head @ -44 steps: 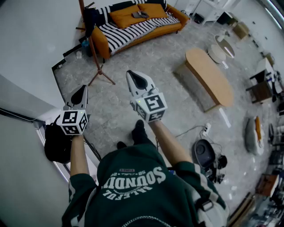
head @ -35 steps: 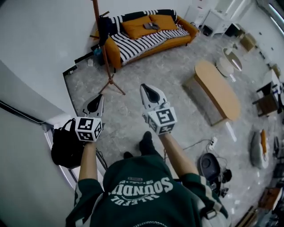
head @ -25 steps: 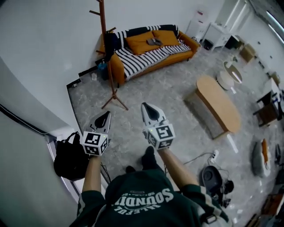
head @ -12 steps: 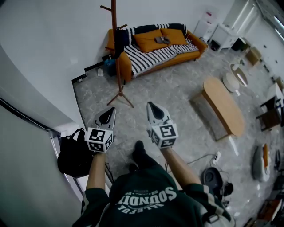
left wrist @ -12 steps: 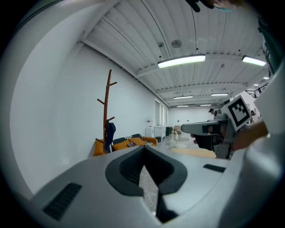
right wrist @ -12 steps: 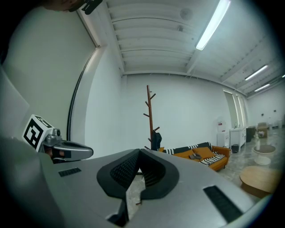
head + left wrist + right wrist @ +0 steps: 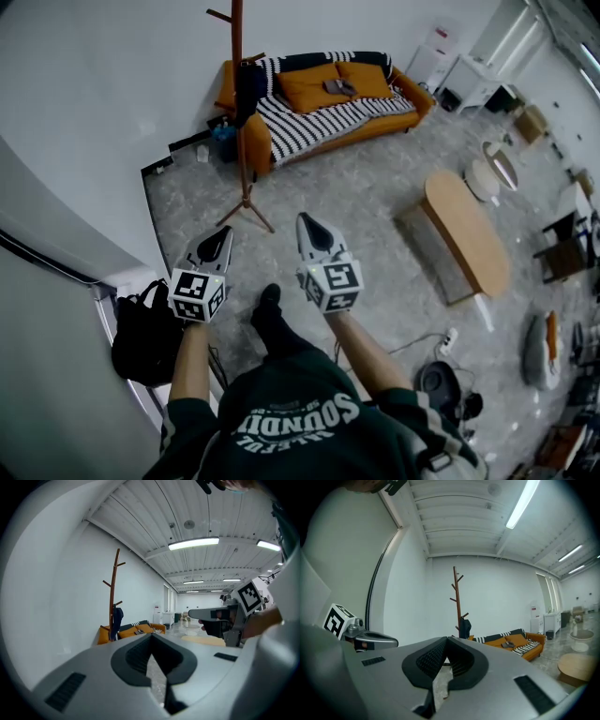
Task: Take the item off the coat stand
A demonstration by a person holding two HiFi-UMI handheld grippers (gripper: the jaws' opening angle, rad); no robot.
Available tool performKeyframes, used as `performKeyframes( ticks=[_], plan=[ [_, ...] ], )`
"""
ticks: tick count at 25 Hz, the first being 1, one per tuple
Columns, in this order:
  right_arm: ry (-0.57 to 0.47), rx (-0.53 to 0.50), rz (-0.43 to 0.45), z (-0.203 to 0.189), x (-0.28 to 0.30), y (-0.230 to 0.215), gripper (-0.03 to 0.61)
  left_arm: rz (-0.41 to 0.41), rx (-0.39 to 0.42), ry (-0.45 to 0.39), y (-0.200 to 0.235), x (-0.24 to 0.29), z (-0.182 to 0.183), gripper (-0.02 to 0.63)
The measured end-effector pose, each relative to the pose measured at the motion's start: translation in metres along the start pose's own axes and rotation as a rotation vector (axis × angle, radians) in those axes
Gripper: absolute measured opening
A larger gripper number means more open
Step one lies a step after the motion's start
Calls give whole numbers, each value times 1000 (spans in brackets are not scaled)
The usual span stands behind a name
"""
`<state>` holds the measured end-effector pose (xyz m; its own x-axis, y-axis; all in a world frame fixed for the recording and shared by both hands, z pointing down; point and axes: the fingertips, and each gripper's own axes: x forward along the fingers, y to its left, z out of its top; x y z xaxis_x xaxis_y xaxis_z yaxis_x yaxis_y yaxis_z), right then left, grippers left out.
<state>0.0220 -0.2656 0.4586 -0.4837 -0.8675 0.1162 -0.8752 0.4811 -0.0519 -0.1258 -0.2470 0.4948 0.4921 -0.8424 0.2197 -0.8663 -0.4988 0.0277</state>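
Observation:
A tall brown wooden coat stand (image 7: pixel 240 112) rises on splayed legs by the wall, beside the sofa's left end. A dark item (image 7: pixel 247 86) hangs from one of its pegs. Both gripper views show the stand (image 7: pixel 112 597) (image 7: pixel 456 602) and the dark item (image 7: pixel 117 617) (image 7: pixel 464 627) well ahead. My left gripper (image 7: pixel 219 240) and right gripper (image 7: pixel 310 229) are held side by side at waist height, pointing toward the stand and several steps short of it. Both are shut with nothing between the jaws (image 7: pixel 151 637) (image 7: pixel 446 641).
An orange sofa (image 7: pixel 323 89) with a striped blanket stands behind the stand. An oval wooden table (image 7: pixel 466 230) is to the right. A black bag (image 7: pixel 141 330) lies by the wall at my left. A power strip and cable (image 7: pixel 444 340) lie at the lower right.
The person has walked toward the coat stand, which now shows fuller in the head view. Both grippers stay shut and side by side.

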Motion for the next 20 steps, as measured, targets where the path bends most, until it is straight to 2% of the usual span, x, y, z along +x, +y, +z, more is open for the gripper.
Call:
performKeyframes(
  ticks=[14,20],
  plan=[
    [-2,63,-16,-25,1,4,0,-37,27,39,3,-5,-10,0],
    [-7,70,14,-20,9,18,0,-10,38,56,11,-17,-7,0]
  ],
)
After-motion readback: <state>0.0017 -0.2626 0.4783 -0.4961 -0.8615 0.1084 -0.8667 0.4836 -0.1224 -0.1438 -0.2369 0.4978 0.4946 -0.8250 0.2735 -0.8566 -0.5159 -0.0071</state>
